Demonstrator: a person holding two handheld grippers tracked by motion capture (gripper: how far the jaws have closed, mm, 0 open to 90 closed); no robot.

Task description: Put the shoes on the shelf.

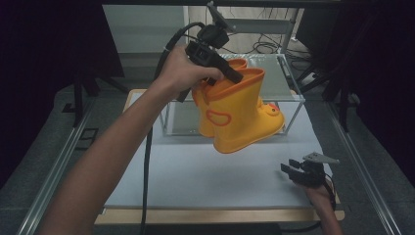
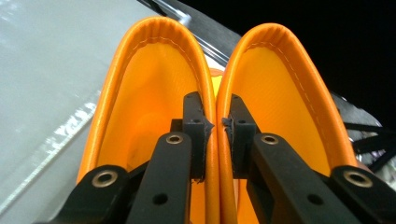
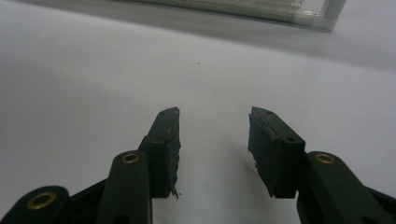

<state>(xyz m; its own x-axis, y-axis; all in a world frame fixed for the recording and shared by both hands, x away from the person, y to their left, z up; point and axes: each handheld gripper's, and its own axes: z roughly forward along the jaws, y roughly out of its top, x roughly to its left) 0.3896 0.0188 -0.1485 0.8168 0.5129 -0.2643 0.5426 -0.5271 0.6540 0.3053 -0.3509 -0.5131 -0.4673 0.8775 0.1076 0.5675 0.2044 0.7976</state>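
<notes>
A pair of yellow rubber boots (image 1: pixel 240 120) with orange rims hangs in the air above the pale mat, toes pointing right. My left gripper (image 1: pixel 234 76) comes down from above and is shut on the two inner rims, pinching them together. In the left gripper view the gripper (image 2: pixel 217 126) has one jaw inside each boot (image 2: pixel 149 98), with both orange rims pressed between the pads. My right gripper (image 1: pixel 289 169) rests low at the mat's front right corner. Its jaws (image 3: pixel 212 135) stand open with nothing between them.
A clear shelf frame (image 1: pixel 292 95) stands on the far half of the table, just behind the boots. The pale mat (image 1: pixel 195 176) lies on a wooden board. Metal rails run along both table sides, and cables and dark stands sit at the back.
</notes>
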